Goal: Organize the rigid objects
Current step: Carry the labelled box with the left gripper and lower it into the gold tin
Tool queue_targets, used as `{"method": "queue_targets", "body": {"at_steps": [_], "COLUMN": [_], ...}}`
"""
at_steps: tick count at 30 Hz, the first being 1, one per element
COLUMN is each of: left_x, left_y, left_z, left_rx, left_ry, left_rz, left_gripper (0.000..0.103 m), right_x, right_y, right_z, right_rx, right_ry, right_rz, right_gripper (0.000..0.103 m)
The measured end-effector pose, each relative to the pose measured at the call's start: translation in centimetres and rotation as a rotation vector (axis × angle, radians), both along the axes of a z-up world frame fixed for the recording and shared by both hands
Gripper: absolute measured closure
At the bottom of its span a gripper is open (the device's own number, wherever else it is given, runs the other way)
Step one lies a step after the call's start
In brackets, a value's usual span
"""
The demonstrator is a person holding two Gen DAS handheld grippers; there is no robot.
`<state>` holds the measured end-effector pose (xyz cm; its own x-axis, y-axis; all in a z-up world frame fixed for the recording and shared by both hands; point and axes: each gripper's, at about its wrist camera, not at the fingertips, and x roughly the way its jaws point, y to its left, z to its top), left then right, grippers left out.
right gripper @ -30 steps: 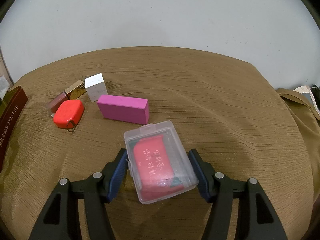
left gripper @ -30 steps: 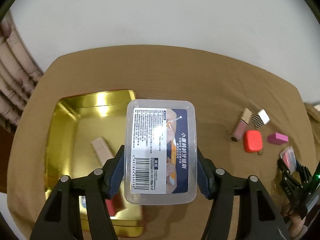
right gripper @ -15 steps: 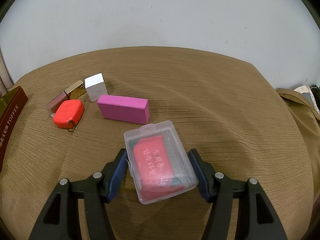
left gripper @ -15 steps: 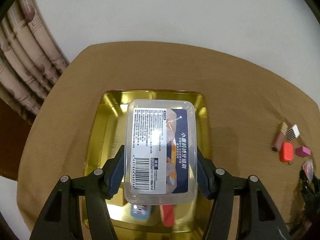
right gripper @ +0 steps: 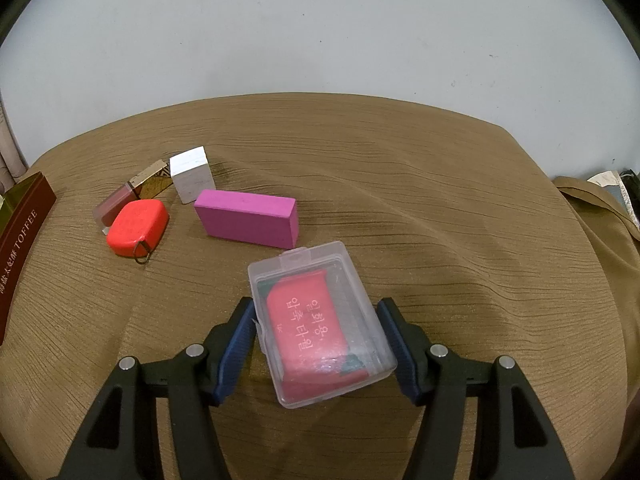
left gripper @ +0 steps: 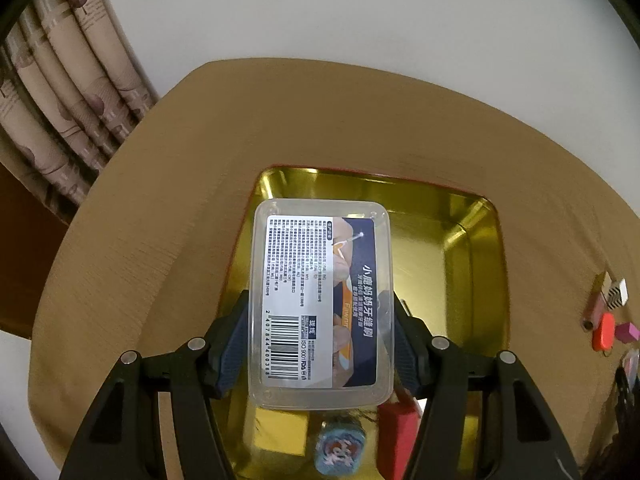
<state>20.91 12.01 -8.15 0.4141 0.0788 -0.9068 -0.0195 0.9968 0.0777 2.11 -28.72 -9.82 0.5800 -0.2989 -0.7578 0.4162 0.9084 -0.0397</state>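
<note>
A clear plastic box with a printed label and barcode [left gripper: 320, 292] sits between the blue pads of my left gripper [left gripper: 320, 340], which is shut on it. It hangs over the left half of a gold tin tray [left gripper: 476, 264]. The tray holds a yellow block [left gripper: 280, 432], a round blue item [left gripper: 340, 444] and a red block [left gripper: 400, 436]. My right gripper [right gripper: 318, 324] is shut on a small clear case with red contents [right gripper: 320, 332], low over the brown cloth.
Beyond the right gripper lie a magenta block [right gripper: 248, 220], a red-orange tape measure [right gripper: 138, 226], a white cube [right gripper: 192, 178] and a lip gloss tube [right gripper: 132, 192]. The tin's dark red side [right gripper: 24, 232] is at far left. A curtain [left gripper: 68, 92] hangs past the table's left edge.
The left gripper has carried the labelled box leftward, so the tray has slid from the left to the right side of its view and the curtain has appeared. The right gripper has kept still.
</note>
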Motion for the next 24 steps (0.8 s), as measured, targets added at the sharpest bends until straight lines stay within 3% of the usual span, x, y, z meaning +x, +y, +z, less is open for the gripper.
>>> {"method": "queue_targets", "body": {"at_steps": [24], "left_x": [0.0], "left_y": [-0.6], "left_z": [-2.0], "left_rx": [0.015], "left_ry": [0.041], "left_rz": [-0.055], "left_gripper": [0.045], "right_x": [0.0], "right_y": [0.3], "right_z": [0.1], "right_rx": [-0.001], "right_ry": [0.001], "right_rz": [-0.002], "right_gripper": [0.039]}}
